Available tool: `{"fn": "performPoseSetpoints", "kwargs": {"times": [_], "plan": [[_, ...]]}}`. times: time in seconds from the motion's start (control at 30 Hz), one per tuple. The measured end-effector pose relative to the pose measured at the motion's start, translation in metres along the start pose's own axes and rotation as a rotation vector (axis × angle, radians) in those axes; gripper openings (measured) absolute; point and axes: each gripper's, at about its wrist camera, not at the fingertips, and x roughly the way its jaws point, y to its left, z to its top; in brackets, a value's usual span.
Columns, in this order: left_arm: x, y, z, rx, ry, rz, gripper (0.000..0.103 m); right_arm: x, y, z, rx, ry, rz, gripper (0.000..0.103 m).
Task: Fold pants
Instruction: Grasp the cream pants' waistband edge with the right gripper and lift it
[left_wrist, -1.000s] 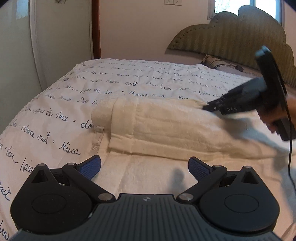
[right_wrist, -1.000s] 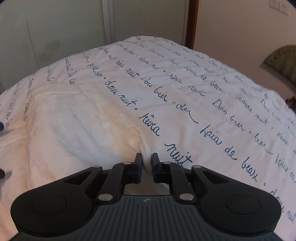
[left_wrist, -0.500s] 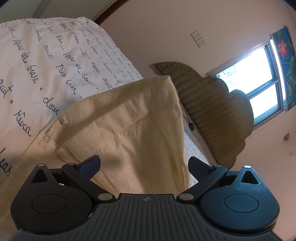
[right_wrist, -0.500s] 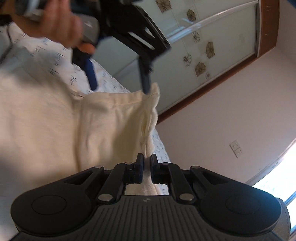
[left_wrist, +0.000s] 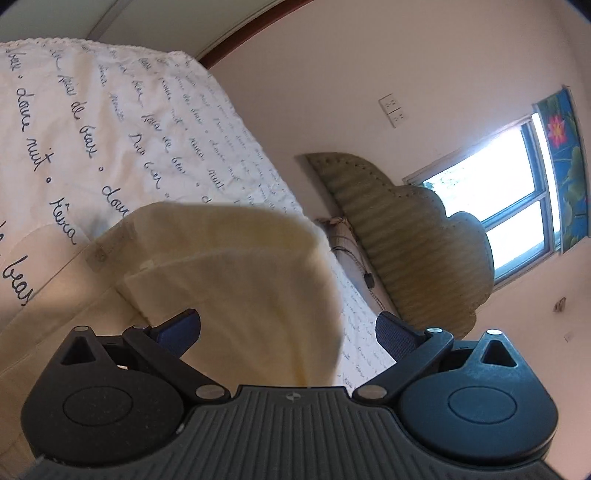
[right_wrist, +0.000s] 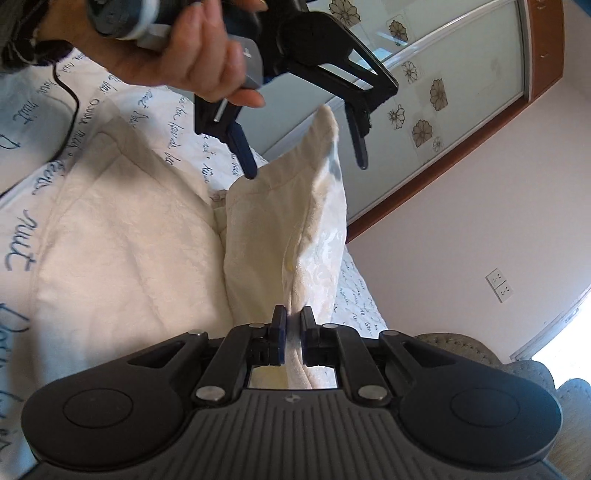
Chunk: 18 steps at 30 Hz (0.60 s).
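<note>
Pinching a bunched fold of the cream pants (right_wrist: 314, 236), the right claw (right_wrist: 293, 334) is sitting with its two jaws nearly together, cloth squeezed between them and rising away from the camera in a tall ridge. The rest of the pants is lying spread across the bed cover (right_wrist: 22, 221), a white sheet printed with dark blue handwriting.

At the top of that ridge the left claw (right_wrist: 306, 157) is hanging with its jaws spread wide, one blue-tipped finger (right_wrist: 243, 151) on each side of the raised corner of fabric. Whether either finger is touching the cloth is too close to call from here. The person's left hand (right_wrist: 192, 55) is wrapped around the handle, a black cable (right_wrist: 68, 110) trailing down over the bed.

From the left wrist view, the left claw (left_wrist: 288, 328) is showing the same wide gap, with a lifted flap of the pants (left_wrist: 236, 273) filling the space in front of it. Beyond are a padded green headboard (left_wrist: 413, 236), a bright window (left_wrist: 491, 199), and a wall socket (left_wrist: 393, 109).
</note>
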Motion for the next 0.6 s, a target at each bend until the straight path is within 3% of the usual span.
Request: {"fn": "performPoseSetpoints", "kwargs": {"times": [0.07, 0.13, 0.17, 0.27, 0.4, 0.5, 0.6], "plan": [[-0.008, -0.003, -0.006, 0.017, -0.042, -0.012, 0.093, -0.009, 0.002, -0.003, 0.004, 0.008, 0.015, 0.008], [-0.015, -0.003, -0.013, 0.031, -0.059, -0.008, 0.065, -0.015, 0.008, -0.006, 0.007, 0.023, 0.013, 0.008], [-0.017, -0.001, -0.015, 0.031, -0.055, 0.005, 0.041, -0.018, 0.011, -0.010, 0.006, 0.033, -0.004, 0.009], [-0.018, 0.012, -0.016, 0.011, -0.041, 0.008, 0.014, -0.025, 0.010, -0.026, -0.005, 0.069, -0.100, 0.020], [-0.021, 0.015, -0.017, 0.041, -0.036, 0.005, 0.011, -0.022, -0.008, -0.062, 0.063, 0.226, -0.111, 0.020], [-0.020, 0.013, -0.019, 0.067, -0.035, 0.013, 0.011, -0.019, -0.015, -0.090, 0.041, 0.331, -0.139, 0.020], [-0.017, 0.016, -0.020, 0.038, -0.005, 0.014, 0.021, -0.010, -0.027, -0.112, 0.066, 0.391, -0.155, 0.020]]}}
